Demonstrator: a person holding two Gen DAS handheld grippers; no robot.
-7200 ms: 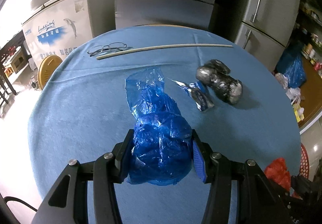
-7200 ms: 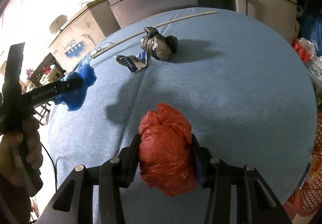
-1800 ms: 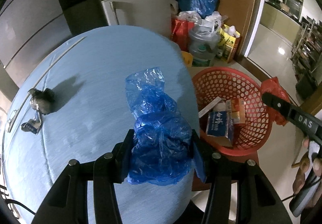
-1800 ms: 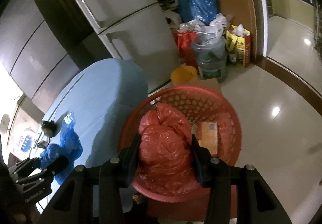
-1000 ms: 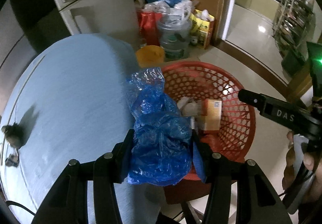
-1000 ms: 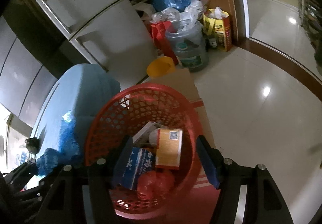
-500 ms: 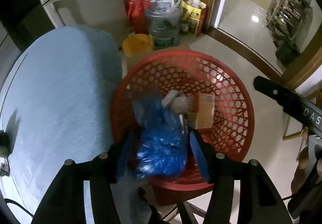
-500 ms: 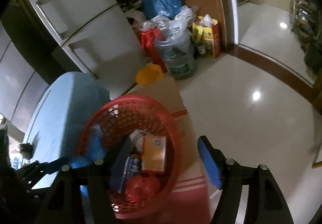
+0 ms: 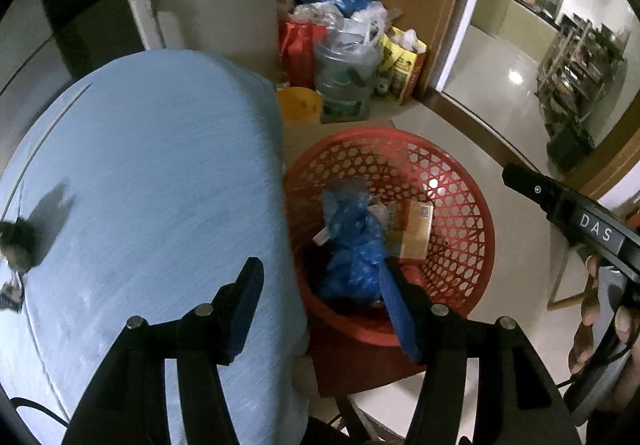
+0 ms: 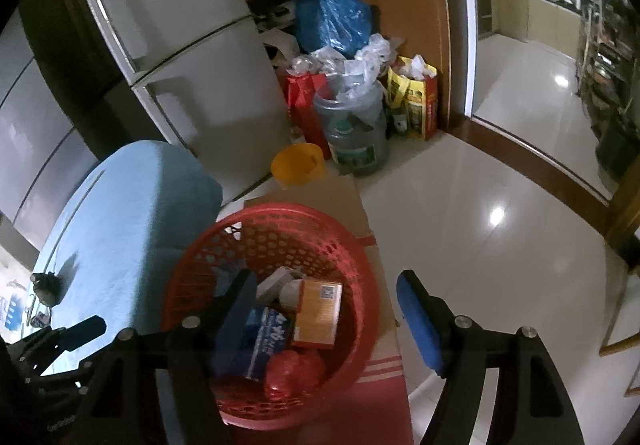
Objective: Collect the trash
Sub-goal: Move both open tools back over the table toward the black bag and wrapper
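In the red basket (image 9: 452, 173) beside the blue surface (image 9: 152, 181), the blue bag (image 9: 352, 241) and red bag (image 10: 294, 367) lie; left tool (image 9: 320, 305) and right tool (image 10: 326, 319) both gape empty.

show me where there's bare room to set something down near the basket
Most of the blue tablecloth is bare, from its edge beside the red basket back to the dark bag. The shiny floor right of the basket is open. Crowded: inside the basket, and the bags around the water jug.

Blue-clothed table (image 9: 152, 173), dark crumpled bag (image 9: 16, 245) at its edge.
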